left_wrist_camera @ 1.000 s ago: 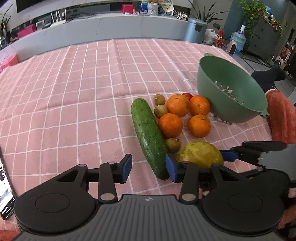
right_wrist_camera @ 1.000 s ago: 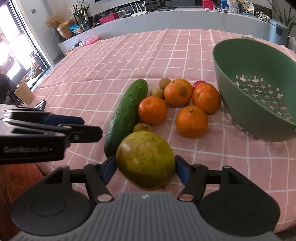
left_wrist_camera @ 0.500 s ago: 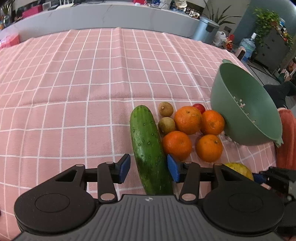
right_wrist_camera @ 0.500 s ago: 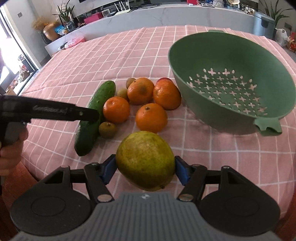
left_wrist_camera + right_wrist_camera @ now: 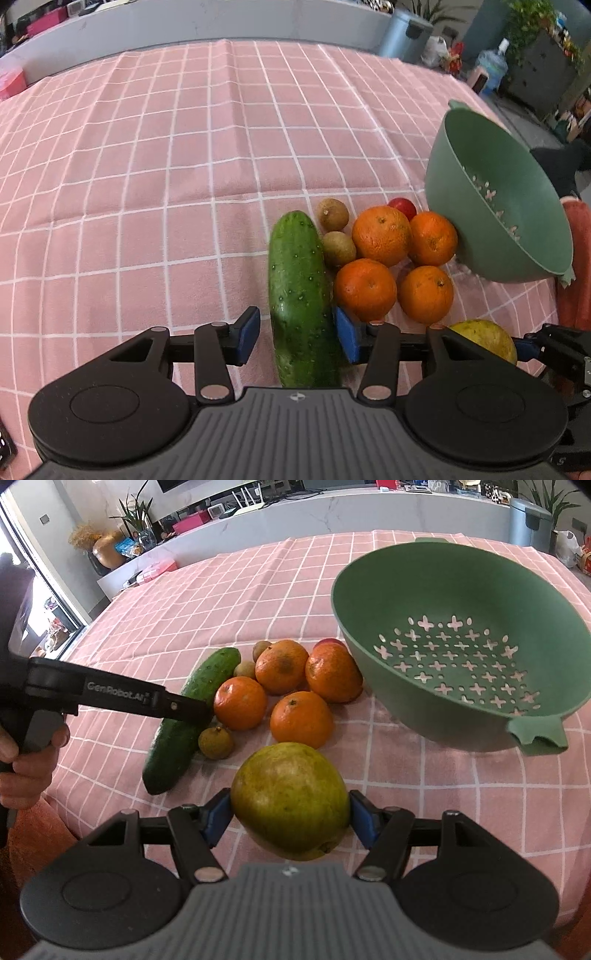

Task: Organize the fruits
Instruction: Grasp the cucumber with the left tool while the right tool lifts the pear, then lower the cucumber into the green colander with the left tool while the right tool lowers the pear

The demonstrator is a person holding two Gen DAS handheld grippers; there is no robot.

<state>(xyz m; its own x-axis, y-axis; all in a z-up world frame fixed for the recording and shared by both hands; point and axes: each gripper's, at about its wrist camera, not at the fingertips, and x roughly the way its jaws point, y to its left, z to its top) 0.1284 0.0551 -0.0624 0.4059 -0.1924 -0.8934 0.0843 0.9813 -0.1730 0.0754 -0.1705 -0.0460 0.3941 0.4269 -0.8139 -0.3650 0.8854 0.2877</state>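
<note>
The right gripper [image 5: 290, 814] has its jaws clamped on a yellow-green mango [image 5: 290, 799], both blue pads pressed to its sides, holding it above the cloth. The left gripper [image 5: 297, 338] has its jaws apart, straddling the near end of the cucumber [image 5: 300, 295]; the right pad sits close against it, the left pad stands clear.

Beside the cucumber lie four oranges [image 5: 301, 720] in a cluster, three small brown fruits [image 5: 216, 743] and a red one [image 5: 402, 207] behind the oranges. The green colander [image 5: 461, 642] stands just right of them, its holed bottom bare.

Everything rests on a pink cloth [image 5: 147, 177] with a white grid, creased along fold lines. Beyond the table runs a pale counter [image 5: 332, 513] with clutter, a grey bin [image 5: 530, 517], potted plants [image 5: 136, 515] and, at far left, a bright window.
</note>
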